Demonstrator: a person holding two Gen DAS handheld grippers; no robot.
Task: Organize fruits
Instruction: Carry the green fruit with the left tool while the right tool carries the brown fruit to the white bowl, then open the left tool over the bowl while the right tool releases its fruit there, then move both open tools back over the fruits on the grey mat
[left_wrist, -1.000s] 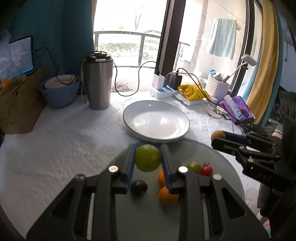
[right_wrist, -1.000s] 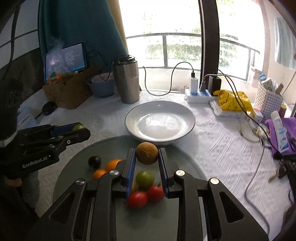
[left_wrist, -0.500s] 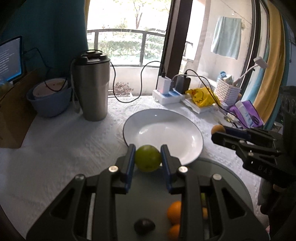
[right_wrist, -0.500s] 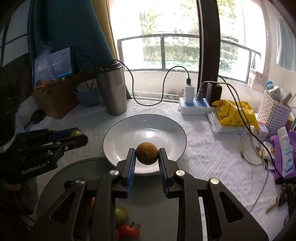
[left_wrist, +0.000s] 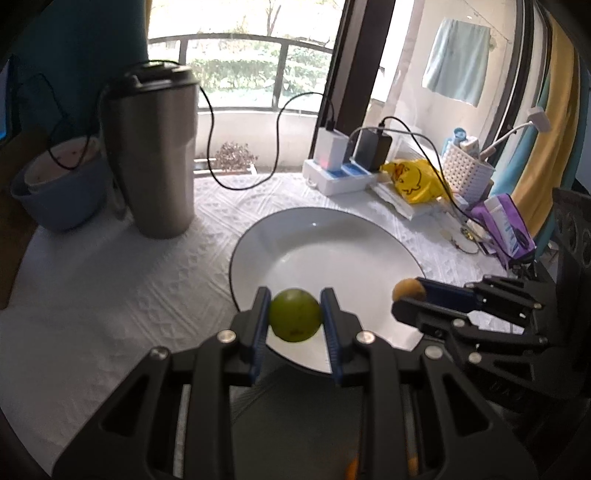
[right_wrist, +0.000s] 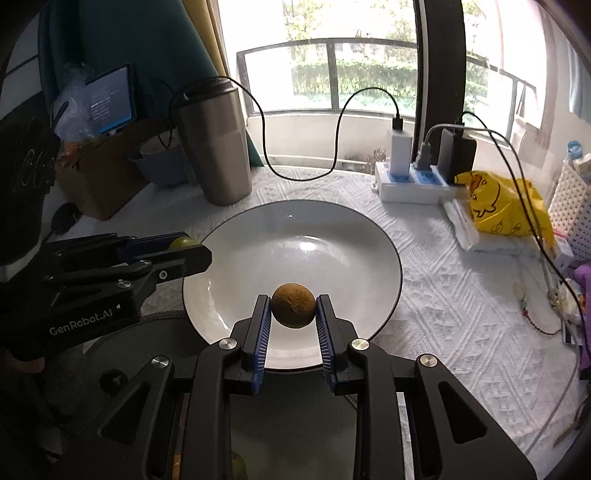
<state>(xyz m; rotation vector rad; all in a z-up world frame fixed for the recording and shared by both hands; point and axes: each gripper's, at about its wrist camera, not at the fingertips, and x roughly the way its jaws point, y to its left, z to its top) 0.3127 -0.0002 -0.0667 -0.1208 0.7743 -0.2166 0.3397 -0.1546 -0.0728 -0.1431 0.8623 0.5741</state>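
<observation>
My left gripper is shut on a green round fruit and holds it over the near left rim of the white plate. My right gripper is shut on a brown round fruit over the near part of the same plate. The right gripper also shows in the left wrist view with the brown fruit. The left gripper shows in the right wrist view with the green fruit.
A dark round tray lies near me, with a dark fruit on it. A steel tumbler, a blue bowl, a power strip, cables, a yellow bag and a white basket stand behind the plate.
Both grippers moved forward from above the tray to above the near edge of the plate, each still holding its fruit. The tray's fruits have dropped out of sight below.
</observation>
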